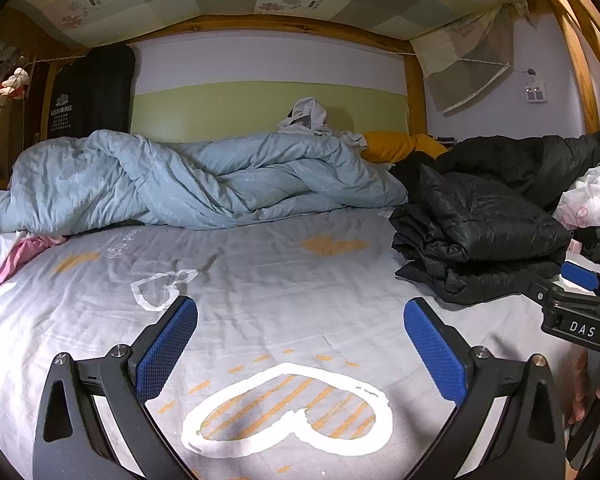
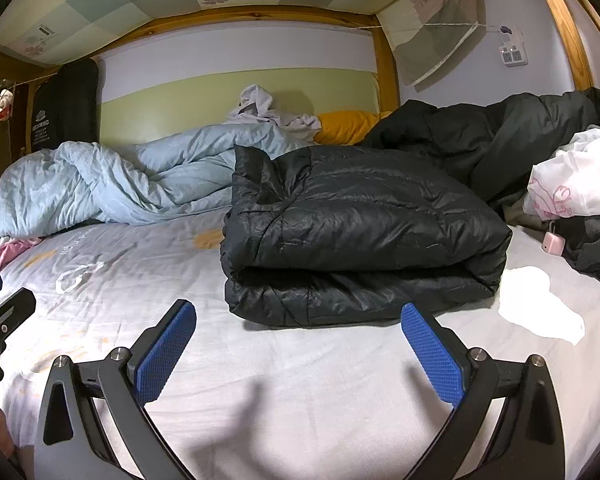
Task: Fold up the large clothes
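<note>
Looking down both wrist cams, I've got the left gripper (image 1: 300,316) w/ jaws spread wide, nothing between the ribbed blue pads (image 1: 168,352), hovering over the bed sheet (image 1: 260,280): thin grey cotton, lightly creased, printed w/ white-outlined hearts and orange dashes. My right gripper (image 2: 298,318) is likewise fully apart and holds nothing, its pads pointed at the black puffer jacket (image 2: 359,232). That jacket sits folded in a thick, squarish bundle on the sheet, glossy quilted nylon w/ fine wrinkles, rounded fold edge facing me, just ahead of the right fingertips; in the left view it's off to the right (image 1: 475,236). Behind it lies a pale blue duvet (image 1: 180,180), soft and heavily rumpled, along the far wall. Another dark garment (image 2: 499,140) is heaped at back right, matte, next to a white-pink printed cloth (image 2: 575,176). Mustard pillow (image 2: 347,126) peeks between.
</note>
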Motion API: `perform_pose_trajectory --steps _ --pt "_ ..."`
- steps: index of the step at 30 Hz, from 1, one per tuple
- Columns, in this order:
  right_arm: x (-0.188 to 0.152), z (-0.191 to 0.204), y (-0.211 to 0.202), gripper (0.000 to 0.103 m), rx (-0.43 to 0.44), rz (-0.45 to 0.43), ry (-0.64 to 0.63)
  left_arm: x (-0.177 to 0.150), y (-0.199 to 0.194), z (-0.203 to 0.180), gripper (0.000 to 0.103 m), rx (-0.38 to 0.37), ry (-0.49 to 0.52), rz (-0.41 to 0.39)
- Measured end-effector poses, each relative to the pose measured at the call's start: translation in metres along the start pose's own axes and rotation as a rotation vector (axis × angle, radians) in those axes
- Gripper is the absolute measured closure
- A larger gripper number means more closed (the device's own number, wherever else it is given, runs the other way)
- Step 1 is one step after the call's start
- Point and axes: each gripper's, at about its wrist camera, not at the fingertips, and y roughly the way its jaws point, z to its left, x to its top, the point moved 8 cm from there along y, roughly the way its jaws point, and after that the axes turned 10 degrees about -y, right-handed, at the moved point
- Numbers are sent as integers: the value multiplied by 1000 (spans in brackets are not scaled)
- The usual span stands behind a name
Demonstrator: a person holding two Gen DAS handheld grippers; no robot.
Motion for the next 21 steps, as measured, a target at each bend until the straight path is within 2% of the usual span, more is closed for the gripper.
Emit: perform_pose_trajectory --steps 21 --pt "0 -1 1 0 3 0 0 -1 0 -1 0 10 -2 -4"
